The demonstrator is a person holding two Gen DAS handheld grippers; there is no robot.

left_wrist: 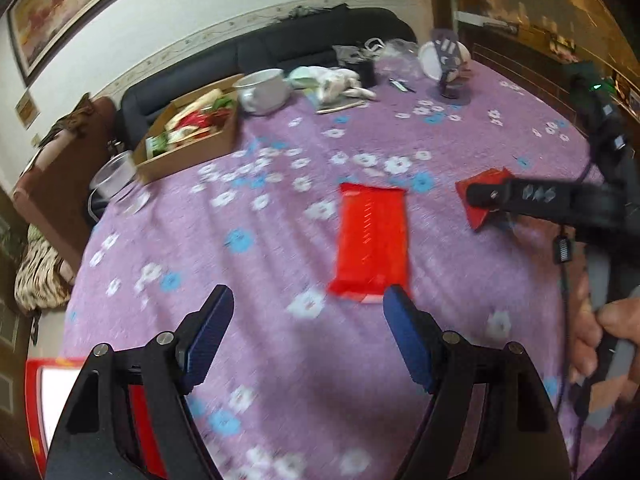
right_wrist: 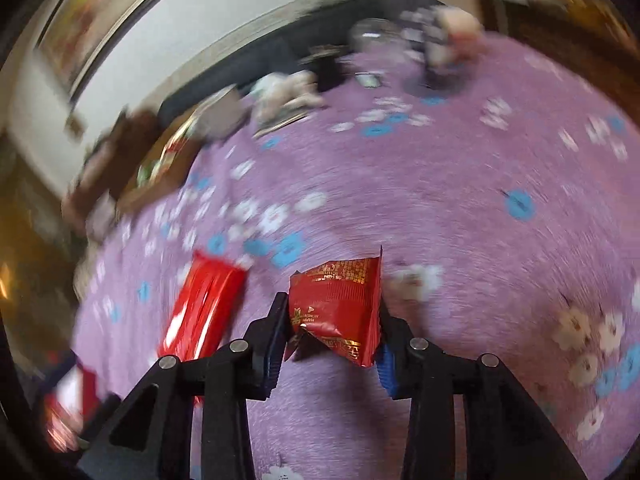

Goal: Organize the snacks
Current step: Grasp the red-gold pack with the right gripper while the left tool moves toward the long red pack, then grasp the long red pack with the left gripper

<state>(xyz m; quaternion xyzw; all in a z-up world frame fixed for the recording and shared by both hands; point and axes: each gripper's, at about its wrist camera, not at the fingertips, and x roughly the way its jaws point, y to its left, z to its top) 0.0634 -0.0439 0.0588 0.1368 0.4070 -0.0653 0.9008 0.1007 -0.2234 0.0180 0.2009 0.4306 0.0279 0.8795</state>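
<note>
Because the right gripper [right_wrist: 334,328] has its jaws pinched on a small dark-red snack packet [right_wrist: 338,304] by its crinkled film alone, the likeliest trouble is a slip: the wrapper is glossy, it bulges above the blue pads, and its lower corner hangs loose beneath them, so a quick swing toward the cardboard box [left_wrist: 188,140] could let it slide out or twist free and fall back onto the purple flowered tablecloth [left_wrist: 280,240]. Squeezing harder could instead crush whatever is inside. A second risk lies with the left gripper [left_wrist: 308,332], whose jaws stand wide apart with nothing between them; the long bright-red snack bar [left_wrist: 370,240] lies flat on the cloth just ahead of them and off toward the right-hand finger [left_wrist: 404,332], whose tip overlaps the wrapper's near end in the left wrist view, though whether it touches I cannot tell. If those jaws closed as they stand, I judge they would catch only a corner or push the bar aside, and a flat packet on soft cloth gives little edge to get under. The box, already holding other snacks, sits well apart at the table's far left beside a white pot [left_wrist: 264,90], so any carry is long, and the two grippers are close enough to foul each other.
</note>
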